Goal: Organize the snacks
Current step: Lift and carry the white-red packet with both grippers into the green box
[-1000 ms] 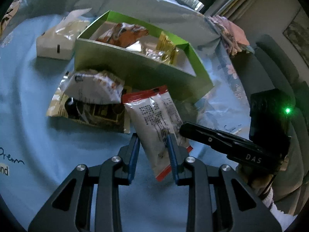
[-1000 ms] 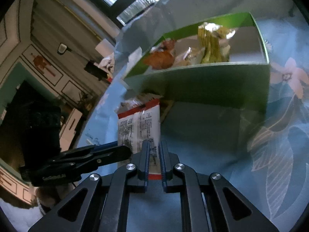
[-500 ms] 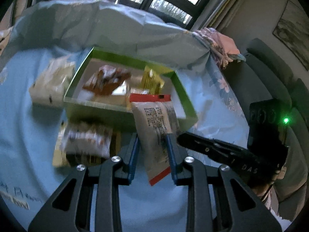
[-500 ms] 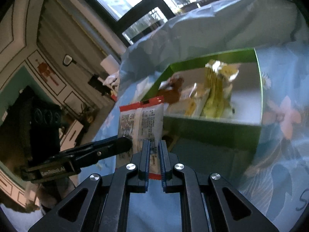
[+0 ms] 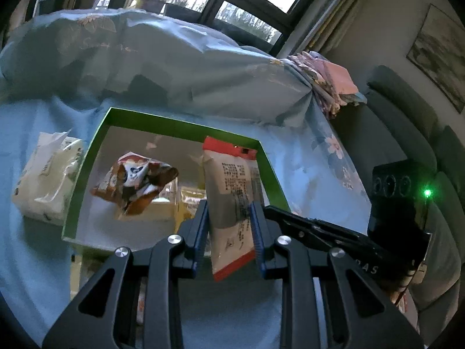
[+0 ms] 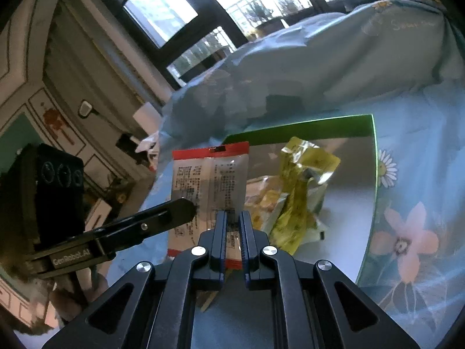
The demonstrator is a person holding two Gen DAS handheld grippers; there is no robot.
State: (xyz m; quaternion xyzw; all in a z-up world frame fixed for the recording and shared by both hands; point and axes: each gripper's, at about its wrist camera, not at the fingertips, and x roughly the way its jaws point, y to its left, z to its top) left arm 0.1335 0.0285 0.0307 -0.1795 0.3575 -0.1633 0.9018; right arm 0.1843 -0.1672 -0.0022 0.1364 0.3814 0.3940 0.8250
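Both tongs pinch the snack packet upright, red-edged ends top and bottom.

The left claw points forward and somewhat downward, its two blue-padded fingers drawn in so that the pads press from either side on the flat packet held upright between them. The right claw also tilts downward, its fingers nearly together and pinching the lower edge of the same packet. In the left wrist view the right claw comes in from the right side, its black tip meeting the packet's edge. In the right wrist view the left claw reaches in from the left.
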